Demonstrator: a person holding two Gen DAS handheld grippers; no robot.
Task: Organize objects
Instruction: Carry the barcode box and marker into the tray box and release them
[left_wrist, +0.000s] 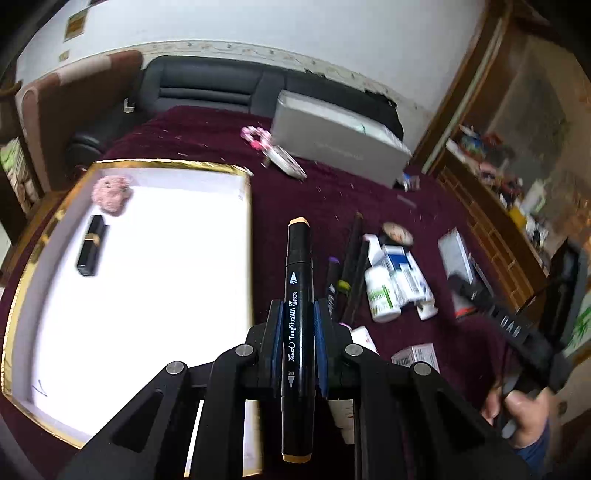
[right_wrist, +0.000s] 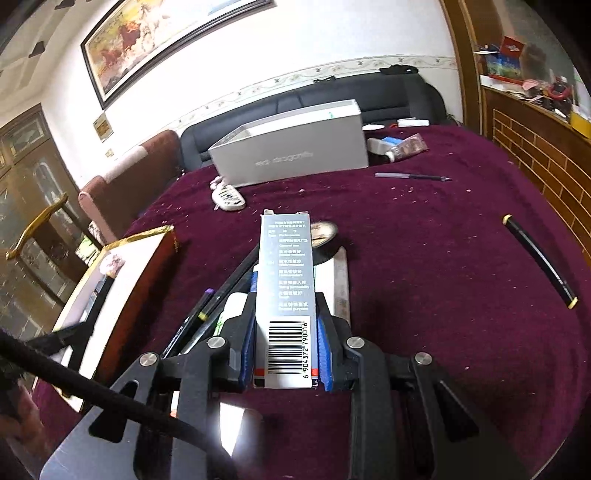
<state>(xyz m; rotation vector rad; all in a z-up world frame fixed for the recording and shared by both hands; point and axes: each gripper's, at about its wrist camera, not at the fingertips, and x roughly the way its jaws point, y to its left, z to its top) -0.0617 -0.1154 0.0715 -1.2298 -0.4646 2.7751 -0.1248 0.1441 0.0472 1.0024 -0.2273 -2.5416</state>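
So both tongs are loaded here. The left gripper (left_wrist: 295, 325) is clamped tight on a black art marker (left_wrist: 296, 295), blue pads squeezing the barrel around its middle. The marker's long axis runs straight along the fingers: its tan-capped broad end sticks out forward, away from the camera, and the other tan end pokes back toward the lens. It's lifted off the table, hanging over the maroon tablecloth (left_wrist: 332, 192) just beside the right edge of the gold-rimmed white tray (left_wrist: 51, 225). In the tray there's a black lipstick tube (left_wrist: 91, 245) and a fuzzy pink thing (left_wrist: 110, 194) up near the far left corner.

The right gripper (right_wrist: 286, 332) is closed on a slim white carton (right_wrist: 286, 280) with a barcode at the near end. Same deal with the axis: lengthwise along the fingers, far end pointing away toward the grey box (right_wrist: 295, 147) at the back of the table. The carton's torn-looking top flap is at that far end.

Underneath and left of the carton is the leftover pile, a few dark pens (right_wrist: 221, 291) lying diagonally and a white bottle (left_wrist: 380, 291) with small boxes next to it. One more black marker (right_wrist: 539, 258) lies by itself well off to the right, slanted, yellow tips at both ends. A thin pen (right_wrist: 410, 176) sits near the grey box.

In the left wrist view you can see a hand (left_wrist: 517, 413) holding the other gripper's handle at lower right.
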